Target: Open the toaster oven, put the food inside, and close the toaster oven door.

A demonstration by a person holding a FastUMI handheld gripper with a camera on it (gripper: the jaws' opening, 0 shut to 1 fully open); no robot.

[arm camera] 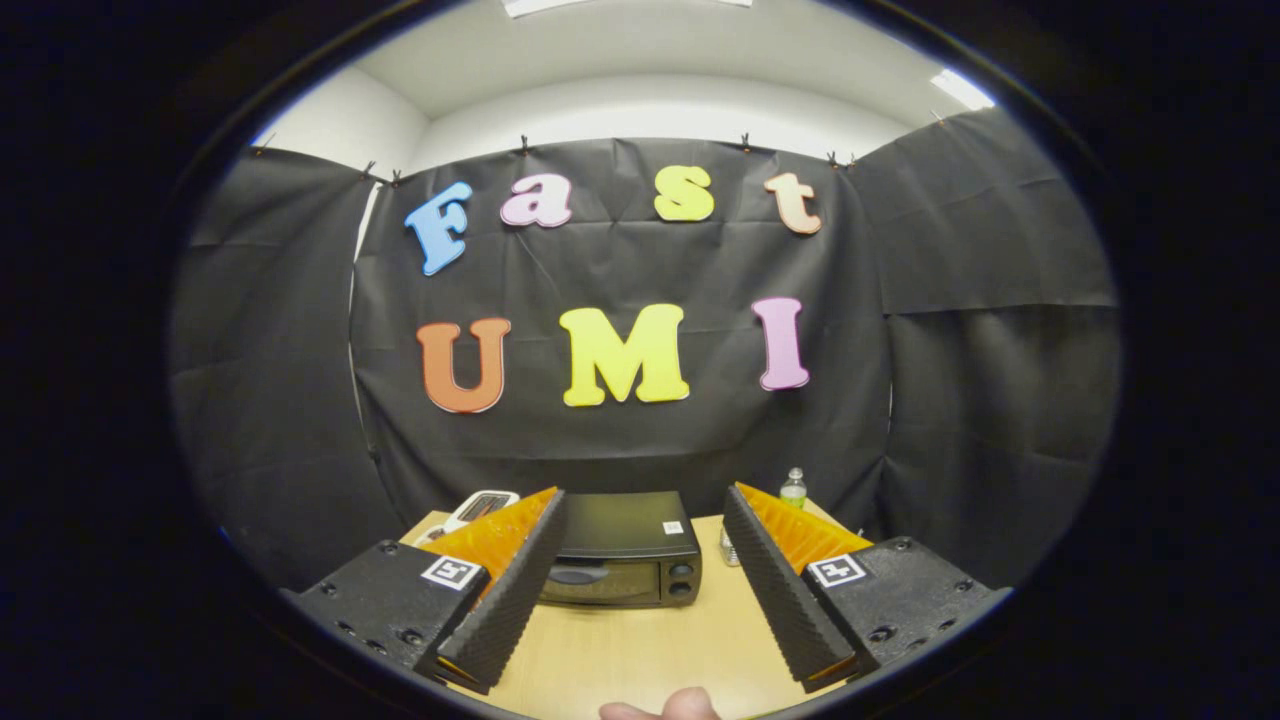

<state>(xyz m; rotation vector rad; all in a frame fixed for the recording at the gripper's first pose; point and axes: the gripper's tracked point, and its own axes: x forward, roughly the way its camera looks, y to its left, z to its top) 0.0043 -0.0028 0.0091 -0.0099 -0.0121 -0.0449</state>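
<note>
One toaster oven (622,550), door shut, on wooden table (640,650); gripper (640,535) jaws apart, empty; bottle (793,488) prob. behind.

toaster oven (625,550) on table (640,650) — btwn fingers (510,590)

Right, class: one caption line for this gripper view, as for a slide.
Open hand-held gripper faces a closed toaster oven on a wooden table, bottle behind.

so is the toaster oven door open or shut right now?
Shut. The toaster oven door sits flush and upright on its front, handle up top. The gripper is open, well short of it.
</note>
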